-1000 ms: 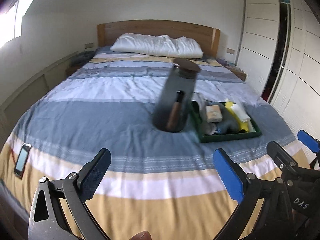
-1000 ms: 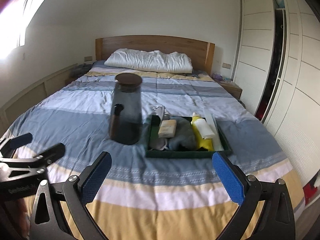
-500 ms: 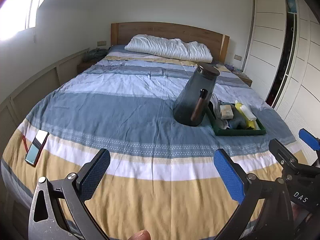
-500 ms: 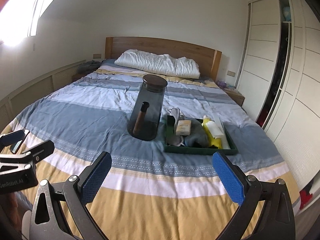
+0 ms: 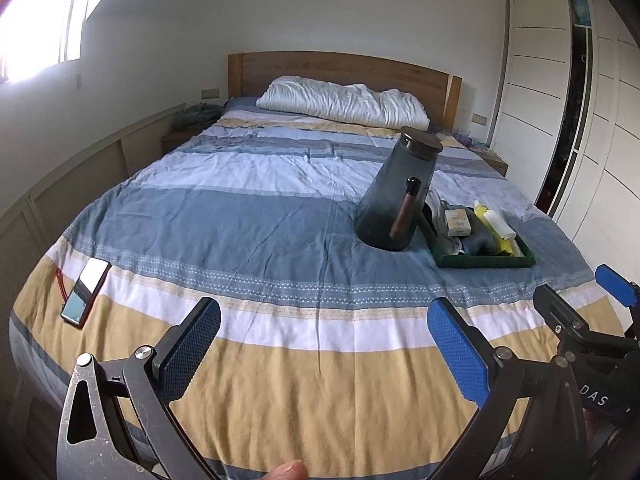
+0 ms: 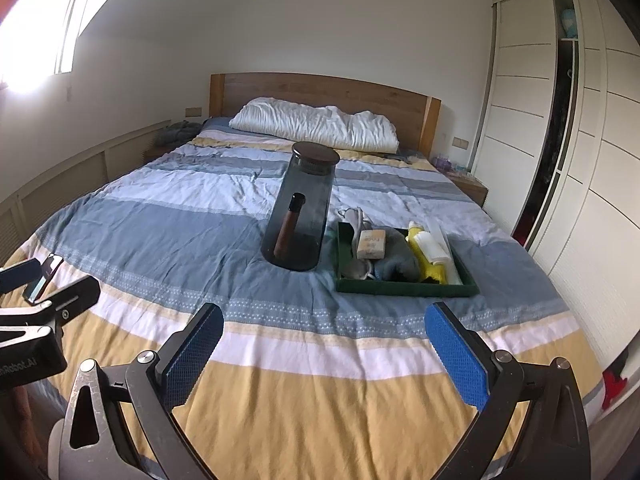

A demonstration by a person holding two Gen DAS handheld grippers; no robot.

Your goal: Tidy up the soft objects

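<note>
While both grippers hang released and empty at the bottom of their frames, the wide bed with the blue, white and yellow striped cover (image 6: pixel 256 364) fills most of each view. Its crumpled white pillow (image 6: pixel 316 124) lies against the headboard, upper centre. Mid-frame stands a tall smoky glass jar with a dark lid (image 6: pixel 300 212). Just right of it sits a dark green rectangular tray (image 6: pixel 404 289) holding a grey folded cloth (image 6: pixel 396 262). The left gripper (image 5: pixel 326 354) and right gripper (image 6: pixel 324 354) both show blue pads spread wide.
</note>
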